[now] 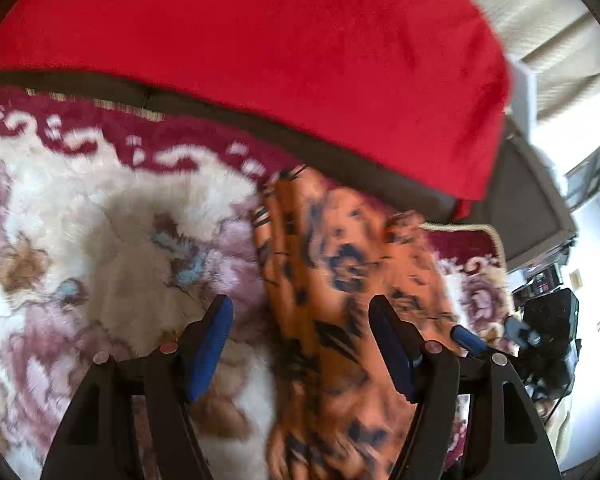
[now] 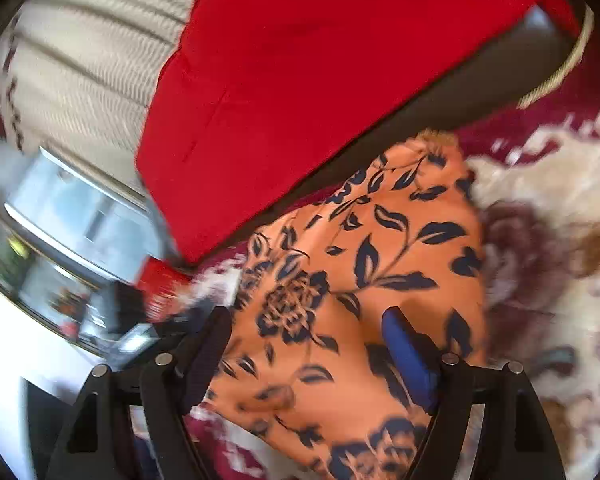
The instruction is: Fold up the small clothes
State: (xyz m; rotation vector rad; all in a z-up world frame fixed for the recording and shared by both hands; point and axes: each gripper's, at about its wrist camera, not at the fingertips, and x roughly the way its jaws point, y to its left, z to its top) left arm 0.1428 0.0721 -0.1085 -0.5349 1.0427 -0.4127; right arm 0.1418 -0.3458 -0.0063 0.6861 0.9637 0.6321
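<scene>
The orange floral garment (image 1: pixel 340 280) lies crumpled on the plush flowered blanket (image 1: pixel 80 220). The left gripper (image 1: pixel 300 320) is spread wide, the cloth under its 3 o'clock finger. The right gripper (image 2: pixel 308 332), also spread, hovers with the cloth between its fingers, unpinched, the red cushion (image 2: pixel 300 60) at 12 o'clock

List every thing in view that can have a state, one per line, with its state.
Orange floral garment: lying bunched on the fleecy blanket, not gripped.
Left tongs: open, above the garment's edge.
Right tongs: open, over the garment, nothing pinched.
Red cloth: spread flat, beyond the garment.
Fleecy blanket: laid out under the garment.
</scene>
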